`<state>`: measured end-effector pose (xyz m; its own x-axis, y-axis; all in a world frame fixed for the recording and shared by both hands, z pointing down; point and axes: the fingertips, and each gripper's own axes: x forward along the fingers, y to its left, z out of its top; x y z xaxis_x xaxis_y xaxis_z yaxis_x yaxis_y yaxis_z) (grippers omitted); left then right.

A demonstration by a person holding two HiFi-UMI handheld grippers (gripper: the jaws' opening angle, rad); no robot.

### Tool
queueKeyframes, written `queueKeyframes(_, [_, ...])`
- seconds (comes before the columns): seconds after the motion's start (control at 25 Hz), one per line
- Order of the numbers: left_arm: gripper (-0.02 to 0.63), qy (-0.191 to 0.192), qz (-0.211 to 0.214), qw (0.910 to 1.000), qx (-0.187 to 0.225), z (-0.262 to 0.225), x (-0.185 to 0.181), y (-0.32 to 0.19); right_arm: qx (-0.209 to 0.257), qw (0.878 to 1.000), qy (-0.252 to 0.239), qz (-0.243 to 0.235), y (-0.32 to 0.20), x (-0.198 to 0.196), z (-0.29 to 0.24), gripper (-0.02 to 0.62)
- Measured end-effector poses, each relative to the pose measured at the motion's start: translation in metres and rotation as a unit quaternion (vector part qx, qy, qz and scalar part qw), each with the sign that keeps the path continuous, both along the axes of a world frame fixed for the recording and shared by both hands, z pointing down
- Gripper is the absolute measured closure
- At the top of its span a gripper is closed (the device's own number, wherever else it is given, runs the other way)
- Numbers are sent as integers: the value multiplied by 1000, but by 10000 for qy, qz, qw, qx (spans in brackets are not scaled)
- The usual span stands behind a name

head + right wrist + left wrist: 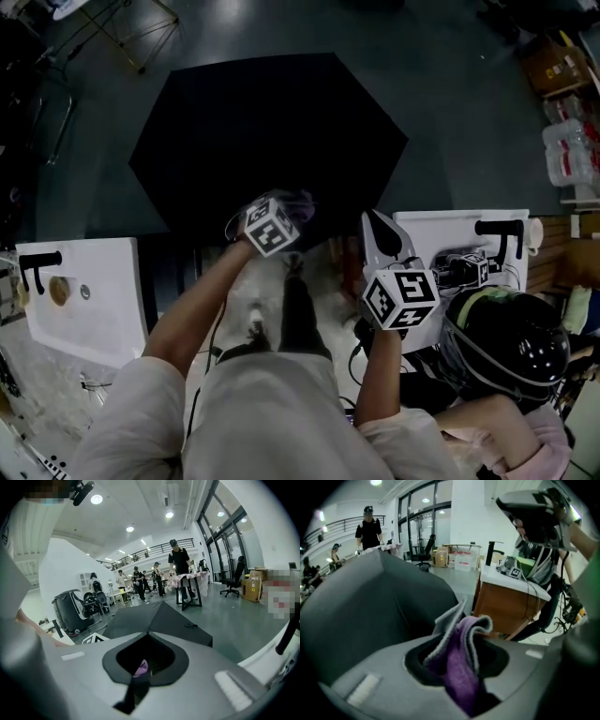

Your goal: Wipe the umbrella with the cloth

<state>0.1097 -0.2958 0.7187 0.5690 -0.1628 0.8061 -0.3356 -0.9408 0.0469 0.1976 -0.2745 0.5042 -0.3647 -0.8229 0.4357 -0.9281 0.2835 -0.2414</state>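
Left gripper (281, 211) is clamping purple cloth (461, 667) at near edge of black umbrella (267, 141); right gripper (382, 234) is hovering closed, empty. Flat, light strokes seem best.

Open umbrella (267, 141) blocks 12 o'clock; left counter (94, 291) at 9 and right counter (450, 230) at 3 hem the sides.
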Motion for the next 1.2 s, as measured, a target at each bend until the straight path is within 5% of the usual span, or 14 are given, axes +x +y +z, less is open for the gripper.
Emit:
queueKeyframes(0.32, [466,718,-560,9916,916,-119,-18,-22,353,9992,82,-172,14,-18,-43,589])
queueKeyframes(0.68, [465,1033,-1120,9739,1685,-225,-54,-69,702,9970,296,-159,5,-27,-84,589])
queueKeyframes(1.2, [461,731,-1640,9635,1985,-236,-62,-203,653,9966,254,-426,-62,-22,-83,589])
